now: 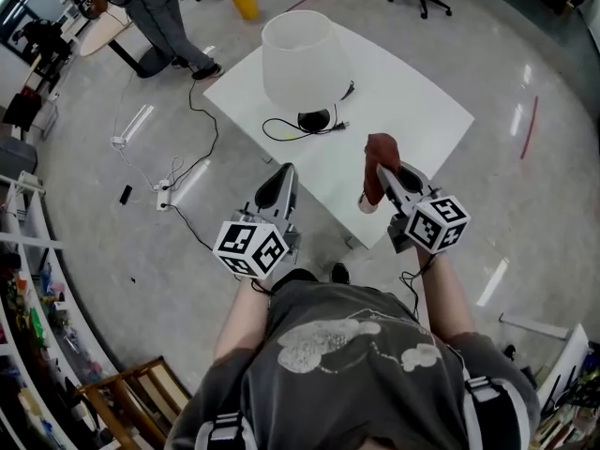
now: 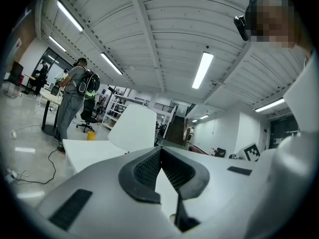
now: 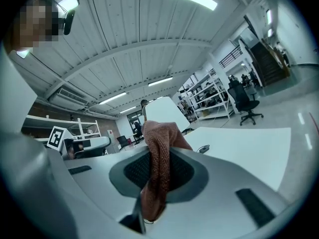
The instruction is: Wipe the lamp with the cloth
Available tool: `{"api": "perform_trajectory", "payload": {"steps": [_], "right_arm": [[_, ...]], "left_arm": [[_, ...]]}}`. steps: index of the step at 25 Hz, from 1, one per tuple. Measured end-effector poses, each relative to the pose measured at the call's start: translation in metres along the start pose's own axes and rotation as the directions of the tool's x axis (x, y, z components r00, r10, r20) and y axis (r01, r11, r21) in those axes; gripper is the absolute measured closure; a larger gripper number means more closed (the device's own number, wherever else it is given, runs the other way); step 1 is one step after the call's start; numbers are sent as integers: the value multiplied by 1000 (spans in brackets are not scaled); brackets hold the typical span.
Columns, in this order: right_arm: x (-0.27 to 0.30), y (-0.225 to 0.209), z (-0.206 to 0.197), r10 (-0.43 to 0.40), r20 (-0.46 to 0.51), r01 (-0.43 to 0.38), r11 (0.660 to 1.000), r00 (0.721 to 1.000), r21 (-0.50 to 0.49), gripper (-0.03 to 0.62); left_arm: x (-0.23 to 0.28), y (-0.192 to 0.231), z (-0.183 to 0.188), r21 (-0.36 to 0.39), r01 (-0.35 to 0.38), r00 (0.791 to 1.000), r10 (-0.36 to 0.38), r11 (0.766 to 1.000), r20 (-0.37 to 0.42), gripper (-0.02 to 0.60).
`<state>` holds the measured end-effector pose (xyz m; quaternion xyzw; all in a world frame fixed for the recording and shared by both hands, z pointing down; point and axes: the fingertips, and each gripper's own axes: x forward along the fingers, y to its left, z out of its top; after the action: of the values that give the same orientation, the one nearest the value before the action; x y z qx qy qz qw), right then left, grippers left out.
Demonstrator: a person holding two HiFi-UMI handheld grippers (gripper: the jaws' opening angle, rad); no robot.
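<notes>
A white-shaded lamp (image 1: 300, 61) with a black base (image 1: 314, 119) stands on the white table (image 1: 412, 111); its shade (image 2: 133, 129) also shows in the left gripper view and its shade (image 3: 162, 111) in the right gripper view. My right gripper (image 1: 382, 170) is shut on a reddish-brown cloth (image 1: 378, 165), which hangs from the jaws (image 3: 158, 168) over the table's near edge, right of the lamp. My left gripper (image 1: 284, 174) is shut and empty, just short of the table's near corner, pointing toward the lamp.
The lamp's black cord (image 1: 281, 131) loops on the table beside the base. Cables and a power strip (image 1: 164, 195) lie on the floor at left. A person (image 1: 155, 12) stands by a desk at the far left. A yellow bin (image 1: 245, 3) sits beyond the table.
</notes>
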<state>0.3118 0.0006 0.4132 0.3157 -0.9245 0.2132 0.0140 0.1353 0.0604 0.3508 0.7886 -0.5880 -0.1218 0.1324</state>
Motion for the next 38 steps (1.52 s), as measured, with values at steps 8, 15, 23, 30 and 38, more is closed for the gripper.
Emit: {"api": "perform_trajectory", "payload": {"steps": [8,15,23,30,38], "right_arm": [[42,10,27,45,9,-45,998,999,-45,536],[84,33,71,89,83,-81,993,993,-85,536],[145,49,133,67,178,-34,983,982,-180,536],[167,45,131,7,211,34,982,977,-188,536],[169,26,73,-104,153,119,988,983,-99,536]], "left_arm": [[19,24,13,18,8,1000,-8,1000,5,574],[52,56,33,10,72,997,-72,997,9,574],[84,97,71,28,127,992,-128,992,25,574],[105,127,77,10,184,983,-184,983,8,574],[127,136,72,-13,264,964,-264,964,-20,574]]}}
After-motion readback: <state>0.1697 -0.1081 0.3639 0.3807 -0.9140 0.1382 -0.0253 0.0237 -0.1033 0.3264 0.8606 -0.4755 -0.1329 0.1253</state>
